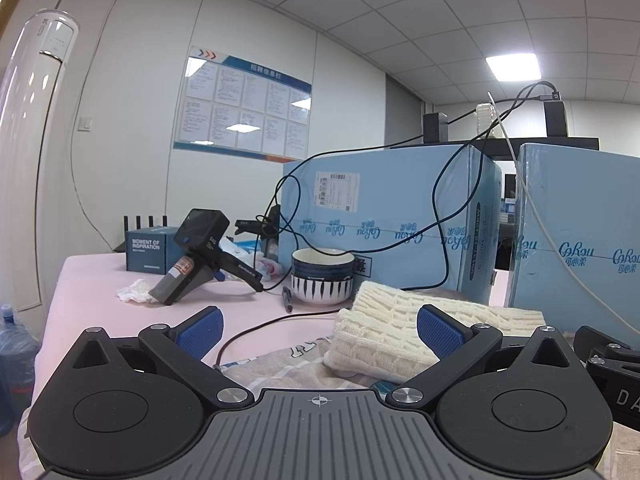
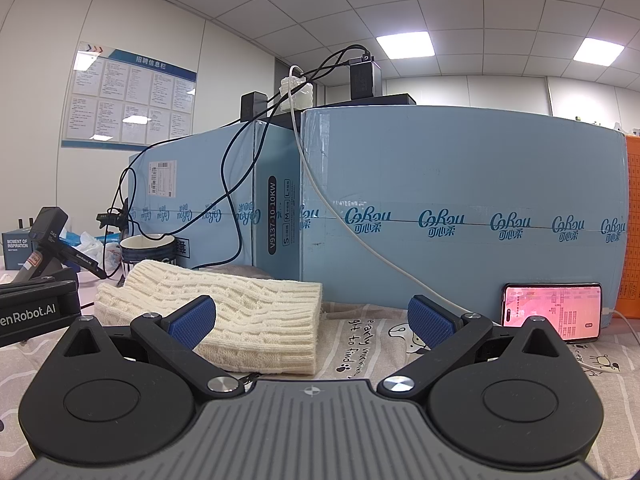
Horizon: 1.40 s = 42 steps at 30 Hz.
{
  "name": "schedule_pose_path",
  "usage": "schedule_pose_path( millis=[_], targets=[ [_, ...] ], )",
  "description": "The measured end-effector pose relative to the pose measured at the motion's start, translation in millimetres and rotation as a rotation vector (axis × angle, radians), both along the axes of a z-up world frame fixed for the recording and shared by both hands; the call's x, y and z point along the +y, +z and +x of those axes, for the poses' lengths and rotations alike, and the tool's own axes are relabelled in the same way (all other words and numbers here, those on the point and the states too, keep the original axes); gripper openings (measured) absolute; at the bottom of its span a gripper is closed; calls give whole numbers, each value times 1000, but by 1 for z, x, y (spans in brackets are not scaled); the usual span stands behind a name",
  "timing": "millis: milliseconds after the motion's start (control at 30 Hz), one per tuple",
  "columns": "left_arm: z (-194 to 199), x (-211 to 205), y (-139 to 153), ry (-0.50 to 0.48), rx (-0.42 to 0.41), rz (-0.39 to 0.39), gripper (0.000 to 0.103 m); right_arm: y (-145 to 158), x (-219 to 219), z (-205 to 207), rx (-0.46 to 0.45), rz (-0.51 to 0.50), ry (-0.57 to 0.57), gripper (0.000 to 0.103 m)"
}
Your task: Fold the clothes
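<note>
On the printed grey cloth (image 2: 360, 344), before the pale blue cartons (image 2: 460, 208), a cream cable-knit garment (image 2: 248, 316) is seen lying folded. It is judged soft, light and floppy — best pinched at a ribbed edge. Both the left gripper (image 1: 320, 330) and right gripper (image 2: 312, 318) are held wide apart — empty.

Two low, level views sharing the knitted sweater (image 1: 404, 332)

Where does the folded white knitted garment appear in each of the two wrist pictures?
Left wrist: the white knitted garment lies right of centre, behind the right blue pad.
Right wrist: the garment lies left of centre, behind the left blue pad.
Shared landmark: the striped bowl behind it.
</note>
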<state>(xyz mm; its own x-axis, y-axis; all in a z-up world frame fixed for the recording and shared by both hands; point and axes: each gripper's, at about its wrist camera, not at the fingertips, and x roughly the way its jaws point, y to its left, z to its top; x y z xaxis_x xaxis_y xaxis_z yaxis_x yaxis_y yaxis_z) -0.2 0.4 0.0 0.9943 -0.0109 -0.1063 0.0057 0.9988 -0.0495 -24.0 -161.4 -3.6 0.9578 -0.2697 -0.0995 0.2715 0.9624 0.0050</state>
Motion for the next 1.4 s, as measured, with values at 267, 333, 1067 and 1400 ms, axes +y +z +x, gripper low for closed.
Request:
schedule_pose_path(
  millis=[267, 333, 1067, 1400],
  targets=[
    [1, 2, 0, -1, 4, 0, 103, 0, 0, 1, 0, 0, 0, 103],
    [4, 0, 1, -2, 4, 2, 103, 0, 0, 1, -1, 0, 0, 103],
    [0, 1, 0, -2, -2, -9, 103, 0, 2, -6, -28, -10, -3, 103],
    [-1, 1, 1, -1, -10, -11, 103, 0, 2, -11, -54, -12, -5, 103]
  ],
)
